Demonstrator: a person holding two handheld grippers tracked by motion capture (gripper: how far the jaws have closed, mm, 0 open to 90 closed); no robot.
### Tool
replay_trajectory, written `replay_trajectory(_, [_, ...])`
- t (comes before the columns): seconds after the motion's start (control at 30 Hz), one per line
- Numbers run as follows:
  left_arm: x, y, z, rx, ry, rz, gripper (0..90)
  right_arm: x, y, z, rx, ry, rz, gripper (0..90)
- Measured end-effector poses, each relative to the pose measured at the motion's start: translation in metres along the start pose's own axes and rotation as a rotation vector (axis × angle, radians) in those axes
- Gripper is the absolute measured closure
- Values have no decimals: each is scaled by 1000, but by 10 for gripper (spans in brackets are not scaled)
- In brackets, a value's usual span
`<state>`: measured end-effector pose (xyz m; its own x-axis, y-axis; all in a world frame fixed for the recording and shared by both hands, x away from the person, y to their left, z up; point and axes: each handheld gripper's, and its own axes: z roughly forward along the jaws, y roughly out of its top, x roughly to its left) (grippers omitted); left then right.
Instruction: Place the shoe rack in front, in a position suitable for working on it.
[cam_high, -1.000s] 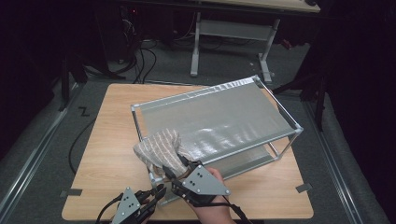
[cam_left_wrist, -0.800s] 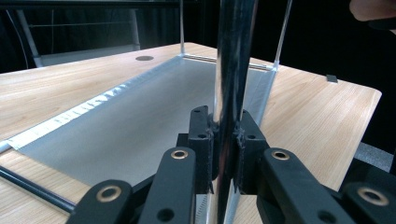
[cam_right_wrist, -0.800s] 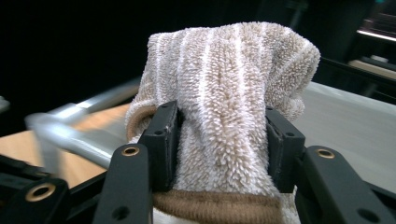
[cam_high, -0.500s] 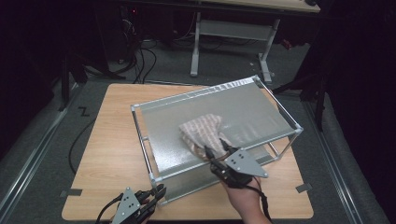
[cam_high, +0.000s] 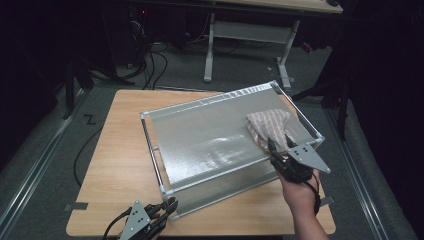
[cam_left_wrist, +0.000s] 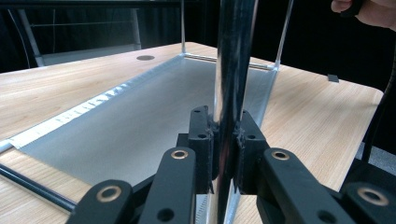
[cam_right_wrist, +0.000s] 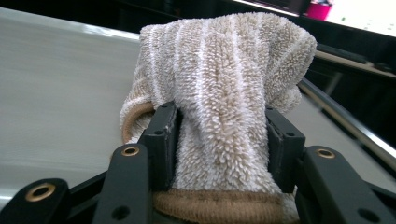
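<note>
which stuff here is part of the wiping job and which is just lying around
In the job:
striped towel, clamped in the right gripper
metal shelf rack
rack post, clamped in the left gripper

Lying about:
tape marks on the wooden table
cables on the floor
white desk frame behind

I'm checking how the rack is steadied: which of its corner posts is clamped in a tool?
The near left post, at the rack's front corner: the left tool is shut on it. The other posts stand free.

A light wooden surface stands on grey carpeted floor. A metal rack sits askew on it, its frosted top shelf carrying a striped beige towel near the far right corner
</note>
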<state>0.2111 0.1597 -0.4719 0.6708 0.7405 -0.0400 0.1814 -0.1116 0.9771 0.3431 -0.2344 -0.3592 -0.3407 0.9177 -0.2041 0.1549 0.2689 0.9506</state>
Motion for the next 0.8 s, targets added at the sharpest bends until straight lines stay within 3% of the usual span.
replay_trajectory(0.2, [0,0,0,0,0,-1,800,-34,-5,0,19,-84,11,538])
replay_trajectory(0.43, [0,0,0,-1,4,0,800,-61,-8,-5,31,-149,35,533])
replay_trajectory(0.57, [0,0,0,-1,3,0,800,-66,-10,-7,28,-143,61,538])
replay_trajectory(0.8, [1,-1,0,-6,-3,-7,800,-58,-9,-7,26,-91,79,569])
